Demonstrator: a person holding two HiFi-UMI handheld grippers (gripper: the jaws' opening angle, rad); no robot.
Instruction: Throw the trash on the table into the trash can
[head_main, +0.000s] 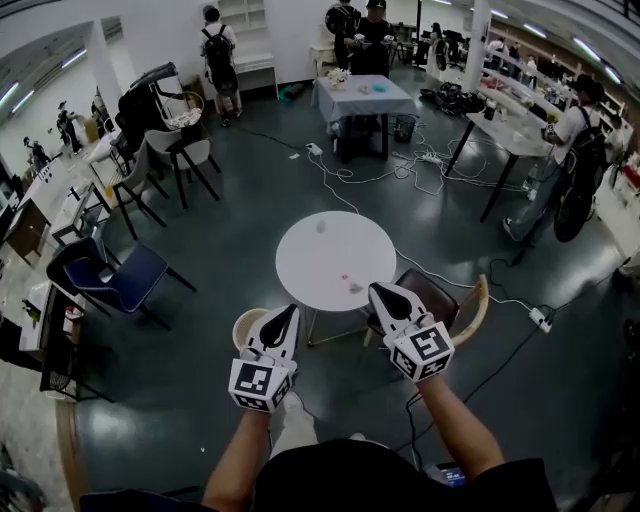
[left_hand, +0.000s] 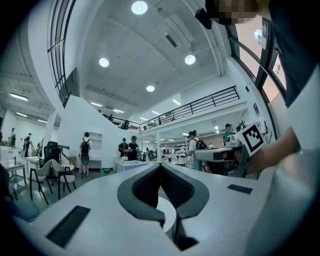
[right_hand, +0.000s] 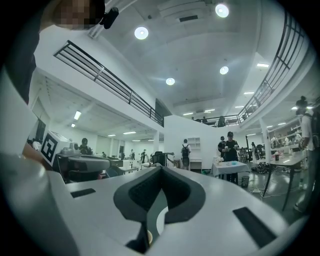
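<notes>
**Head view: closed grippers poised short of a littered tabletop**

A person stands in an open-plan workroom with the left gripper and the right gripper held out level, side by side and aimed at a round white tabletop. Neither has reached it. The left gripper view and the right gripper view show why the hands look idle: each pair of dark jaws is pressed together at the tips with nothing caught between them, so both tools are empty.

The trash lies on the tabletop, well apart from either gripper. There is a white scrap toward the far side, and a pinkish scrap and a pale scrap near the close edge. All three are too small to identify further.

The trash can, a cream round bin, stands on the floor just beside the tabletop's near left. It is partly covered by the left gripper, which puts it within easy reach of that hand for a drop. A brown chair is tucked at the near right.

By the look of it the job has not begun. The jaws would have to part before any scrap could be picked up, and the near pieces seem the natural first targets.

No brand, label or legible writing shows anywhere. The marker cubes on the grippers carry only black-and-white square patterns.
</notes>
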